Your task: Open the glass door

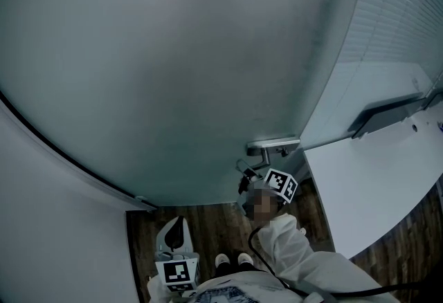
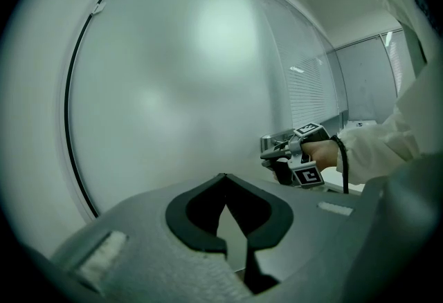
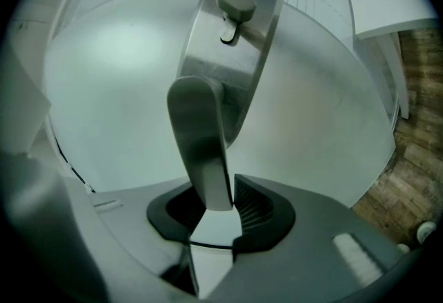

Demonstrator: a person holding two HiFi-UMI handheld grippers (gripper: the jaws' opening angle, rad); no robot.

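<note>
My right hand-held gripper (image 3: 225,199) clamps the lever handle (image 3: 199,130) of the glass door (image 3: 318,115), jaws partly apart around it. My left hand-held gripper (image 2: 223,180) hangs closed and empty, clear of the door.

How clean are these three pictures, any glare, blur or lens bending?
Head view: dim and bluish, with the door's lower edge bowed into a curve by the wide lens. Left gripper view: black rounded corners, a soft bright patch on the door, and the left gripper out of focus up close. Right gripper view: the handle looms large and slightly soft, with a pale glow on the door behind it.
</note>
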